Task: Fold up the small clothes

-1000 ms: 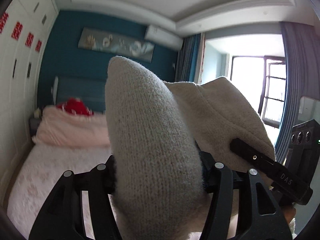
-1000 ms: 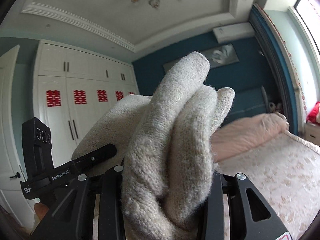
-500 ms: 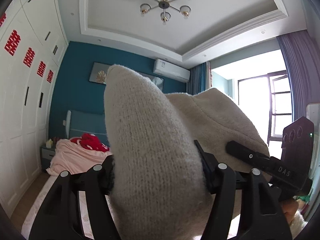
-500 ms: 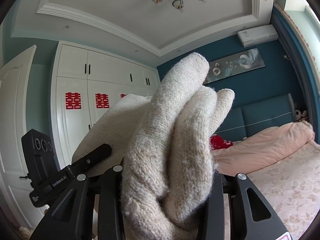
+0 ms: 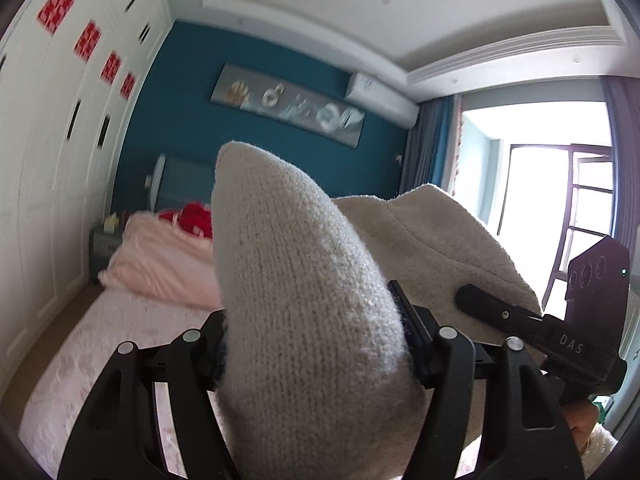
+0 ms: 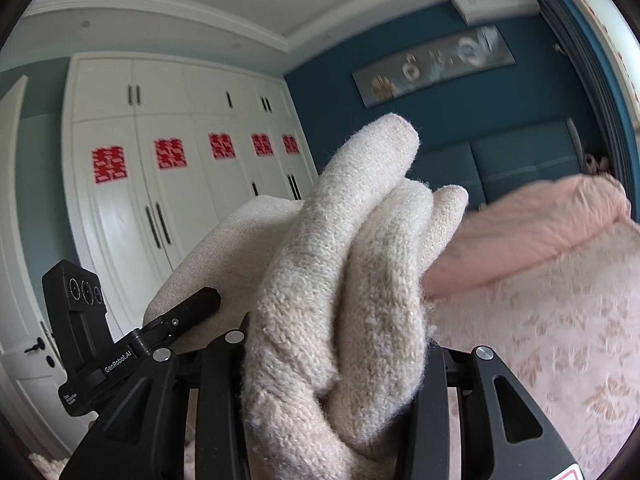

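A cream knitted garment point(image 5: 304, 300) is held up in the air over the bed, stretched between both grippers. My left gripper point(image 5: 312, 344) is shut on a thick rounded fold of it, which hides the fingertips. In the right wrist view the garment point(image 6: 352, 280) stands as a bunch of several folds, and my right gripper point(image 6: 332, 364) is shut on that bunch. The right gripper point(image 5: 516, 320) also shows at the right edge of the left wrist view, pressed into the cloth. The left gripper point(image 6: 176, 320) shows at the left of the right wrist view.
Below lies a bed with a pink patterned cover point(image 6: 560, 340), a pink quilt point(image 5: 160, 264) and a red item point(image 5: 192, 218) near the headboard. White wardrobes point(image 6: 160, 200) line one side. A blue wall point(image 5: 192, 120) is ahead and a bright window point(image 5: 560, 200) is on the other side.
Both views have swung down from the ceiling, so the bed fills more of each. Both hands moved with the garment between them. Both grips look the same.
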Available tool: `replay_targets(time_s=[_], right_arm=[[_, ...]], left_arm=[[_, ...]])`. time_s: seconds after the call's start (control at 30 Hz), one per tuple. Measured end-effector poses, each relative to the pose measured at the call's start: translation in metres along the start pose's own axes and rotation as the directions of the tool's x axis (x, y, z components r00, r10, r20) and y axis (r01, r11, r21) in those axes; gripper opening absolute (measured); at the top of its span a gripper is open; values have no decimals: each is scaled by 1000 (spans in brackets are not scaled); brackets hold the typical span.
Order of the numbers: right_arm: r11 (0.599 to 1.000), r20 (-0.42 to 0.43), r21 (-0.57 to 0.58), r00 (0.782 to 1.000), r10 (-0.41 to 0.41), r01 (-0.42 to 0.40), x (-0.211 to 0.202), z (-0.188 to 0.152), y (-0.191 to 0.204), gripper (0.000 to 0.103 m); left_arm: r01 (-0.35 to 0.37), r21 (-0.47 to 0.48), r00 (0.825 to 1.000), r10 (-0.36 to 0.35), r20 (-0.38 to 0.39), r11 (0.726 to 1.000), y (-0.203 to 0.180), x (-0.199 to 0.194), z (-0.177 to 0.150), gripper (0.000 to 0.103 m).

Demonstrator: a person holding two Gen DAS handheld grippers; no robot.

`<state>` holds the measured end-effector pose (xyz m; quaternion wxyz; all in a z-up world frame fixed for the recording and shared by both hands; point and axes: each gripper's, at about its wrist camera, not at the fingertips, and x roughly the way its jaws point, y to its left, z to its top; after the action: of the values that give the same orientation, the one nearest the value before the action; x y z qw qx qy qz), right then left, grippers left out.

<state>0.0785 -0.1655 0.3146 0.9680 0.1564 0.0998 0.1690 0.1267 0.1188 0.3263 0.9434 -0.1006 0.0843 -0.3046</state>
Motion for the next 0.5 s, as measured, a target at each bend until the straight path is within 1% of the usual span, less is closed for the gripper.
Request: replay_targets(time_s=[0.13,0.2,0.23,0.27,0.3,0.33,0.37,0.4,0.43,0.47,0.5], right_arm=[[999,-79,42,997,-26,29,34,-39,-23,37],[996,-134,66,990,-51,60,50,-64,-40,42],[994,-171,83,983,-61,77,60,-82,-51,43],[989,-223,110,972,-70,96,72,-108,-69,46],[985,-276,128,958,-78,117,82,-133,-86,51],[974,-361,145,926,-112,174,96,-170,-109,52],[961,-434,153,889,-144,231,106,-198,-127,54],[939,-519,162,835,-181,304,112,-230,-148,54],[902,-608,169,762,-222,397,112,-265,-172,54],[874,-646,183,726,-238,450,104,-283,-184,51],[856,-645,221,729,-231,467,91,-292,-191,49]], left_arm=[[-27,-42,997,23,-78,999,32,27,-35,64],[-48,-55,990,40,-136,997,45,41,-57,64],[-60,-72,983,46,-177,996,52,49,-72,66],[-76,-114,968,46,-246,991,65,62,-99,68],[-91,-140,957,48,-285,986,73,69,-118,68],[-126,-191,935,52,-351,974,88,81,-155,70],[-162,-217,913,62,-404,963,99,88,-185,71],[-214,-230,881,86,-466,950,110,94,-215,71],[-270,-233,841,111,-529,934,120,98,-247,70],[-326,-234,796,132,-591,916,130,97,-278,67],[-364,-233,762,145,-632,902,136,91,-298,63]])
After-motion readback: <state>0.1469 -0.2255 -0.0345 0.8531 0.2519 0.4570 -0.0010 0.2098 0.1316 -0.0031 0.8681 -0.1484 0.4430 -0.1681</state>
